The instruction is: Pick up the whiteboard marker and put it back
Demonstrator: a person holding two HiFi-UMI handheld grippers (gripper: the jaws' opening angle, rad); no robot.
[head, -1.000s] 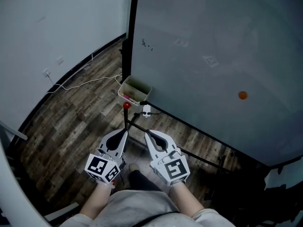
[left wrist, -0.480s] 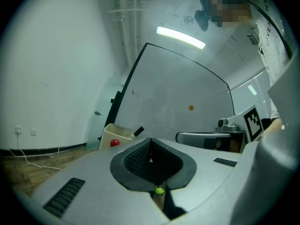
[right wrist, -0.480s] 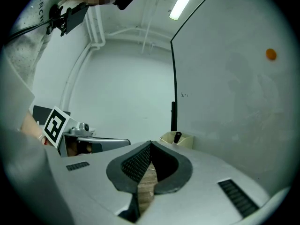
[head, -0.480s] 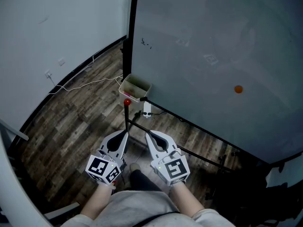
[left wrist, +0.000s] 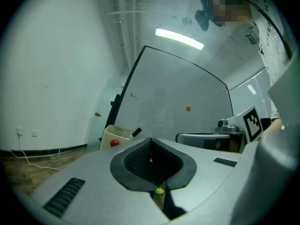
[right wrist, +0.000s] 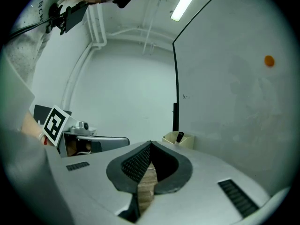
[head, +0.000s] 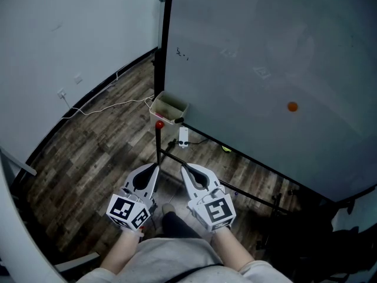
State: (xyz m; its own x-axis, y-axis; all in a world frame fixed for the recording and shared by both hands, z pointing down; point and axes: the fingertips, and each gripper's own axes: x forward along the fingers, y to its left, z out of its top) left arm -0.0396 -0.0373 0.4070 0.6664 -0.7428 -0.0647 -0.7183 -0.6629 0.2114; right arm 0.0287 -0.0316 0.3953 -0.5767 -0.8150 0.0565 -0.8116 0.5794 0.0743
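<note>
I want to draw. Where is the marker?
The black marker pokes out of the cream box at the whiteboard's bottom left corner, left of middle in the head view, near a red ball.

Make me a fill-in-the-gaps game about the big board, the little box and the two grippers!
1. The round dot stuck on the whiteboard is ____ in colour.
2. The fingers of the left gripper and the right gripper are both ____, with nothing held.
3. The marker poking out of the beige box looks ____.

Missing words: orange; shut; black.
</note>
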